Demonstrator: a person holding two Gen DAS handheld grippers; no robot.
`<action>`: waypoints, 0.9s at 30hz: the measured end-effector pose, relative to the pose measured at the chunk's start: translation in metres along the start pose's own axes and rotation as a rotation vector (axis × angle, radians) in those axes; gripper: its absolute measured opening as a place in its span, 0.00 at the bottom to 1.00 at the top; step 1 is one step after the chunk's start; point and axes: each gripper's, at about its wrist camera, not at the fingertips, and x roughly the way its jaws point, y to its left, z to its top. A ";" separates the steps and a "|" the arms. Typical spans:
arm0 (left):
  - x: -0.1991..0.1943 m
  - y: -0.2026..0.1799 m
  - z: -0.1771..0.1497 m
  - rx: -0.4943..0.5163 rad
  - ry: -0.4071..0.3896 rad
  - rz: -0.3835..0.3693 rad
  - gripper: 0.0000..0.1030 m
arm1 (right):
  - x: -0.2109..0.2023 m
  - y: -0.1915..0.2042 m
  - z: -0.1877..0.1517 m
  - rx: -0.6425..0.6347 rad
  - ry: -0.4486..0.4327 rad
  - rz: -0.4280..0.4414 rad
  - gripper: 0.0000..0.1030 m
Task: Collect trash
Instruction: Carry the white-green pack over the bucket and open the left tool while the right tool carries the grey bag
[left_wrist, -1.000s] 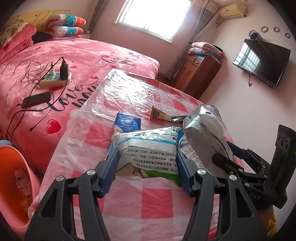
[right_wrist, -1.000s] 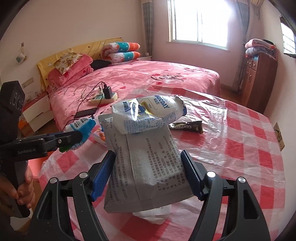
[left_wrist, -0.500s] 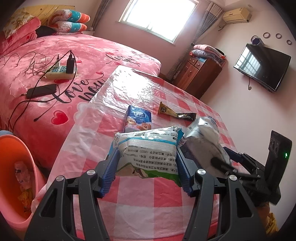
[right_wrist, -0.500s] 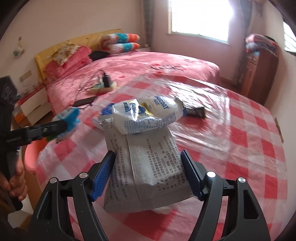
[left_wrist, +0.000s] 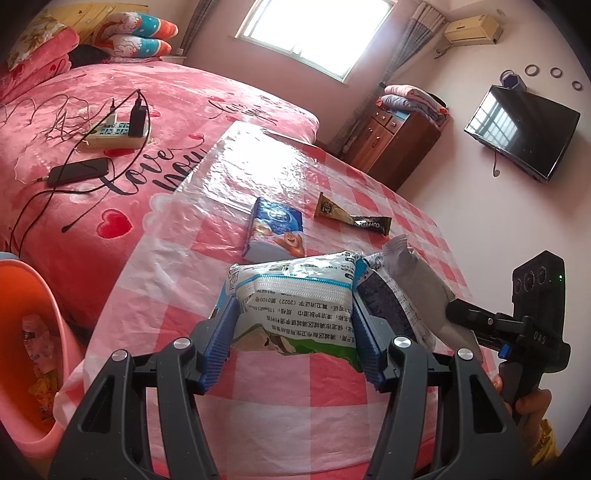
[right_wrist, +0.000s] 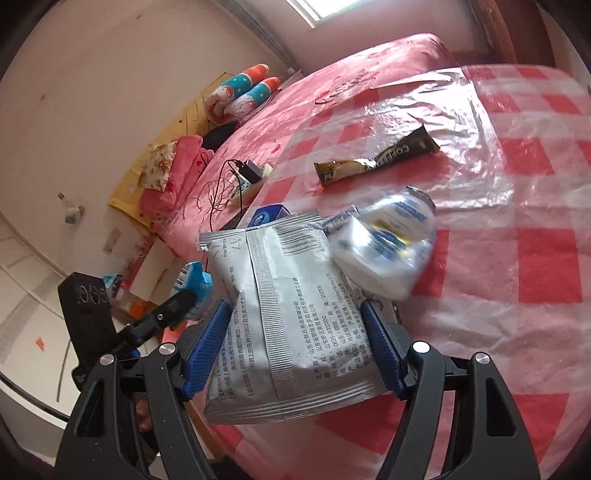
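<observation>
At the bottom centre of the left wrist view, the left gripper has its blue fingers clamped on a white and green snack packet, held above the checked tablecloth. At the bottom centre of the right wrist view, the right gripper has its fingers pressed against both sides of a silver foil bag, with a blurred white and blue wrapper bunched at the bag's upper right. In the left view that silver bag shows at centre right, just beside the snack packet. An orange trash bin with scraps inside stands at the lower left edge of that view, beside the table. Farther up the cloth, at frame centre, lie a blue snack box and, to its right, a brown coffee sachet, apart from each other. Beyond, in the upper left, a pink bed carries a power strip and a dark phone, and a television hangs at the upper right.
</observation>
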 end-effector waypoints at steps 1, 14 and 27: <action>-0.002 0.002 0.000 -0.003 -0.004 0.002 0.59 | 0.001 0.004 0.000 -0.010 0.000 0.007 0.71; -0.028 0.036 -0.002 -0.052 -0.046 0.018 0.59 | 0.041 0.067 0.005 -0.122 0.056 0.036 0.71; -0.091 0.113 -0.016 -0.160 -0.122 0.163 0.59 | 0.122 0.168 0.006 -0.277 0.199 0.155 0.71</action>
